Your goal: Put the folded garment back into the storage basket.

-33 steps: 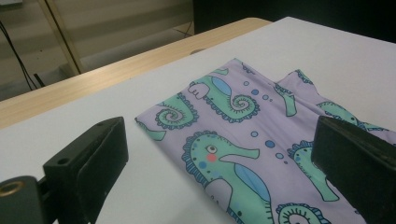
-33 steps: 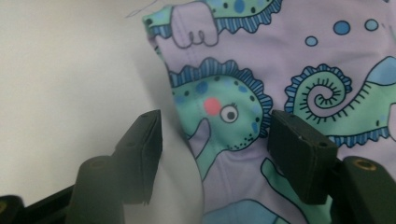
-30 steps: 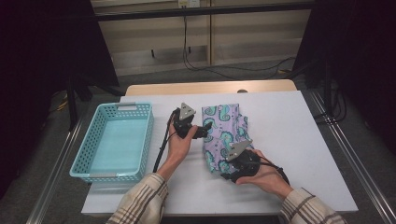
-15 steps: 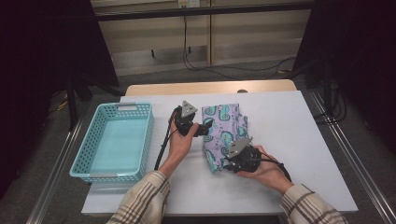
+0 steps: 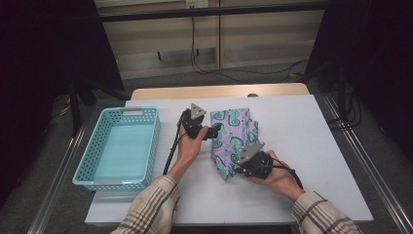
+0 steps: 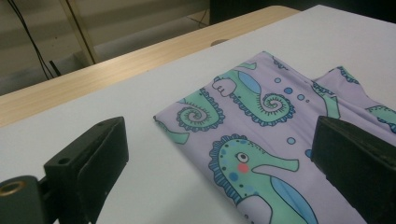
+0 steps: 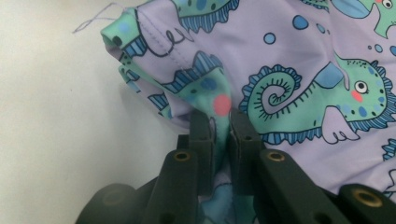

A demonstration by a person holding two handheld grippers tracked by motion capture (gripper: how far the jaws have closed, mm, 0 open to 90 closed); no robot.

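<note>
- Folding job looks mid-way — the seahorse-print cloth (image 5: 233,136) lies on the white table (image 5: 316,146), just right of the teal basket (image 5: 122,146).
- Right gripper (image 7: 219,122) has just been closing; it's now pinched tight on a fold at the cloth's near corner.
- Left gripper (image 6: 219,154) is wide open, holding nothing, jaws straddling the far edge.
- Next, I'd guess: left needs to bite its edge before any lift.
- No readable writing or brand anywhere.
</note>
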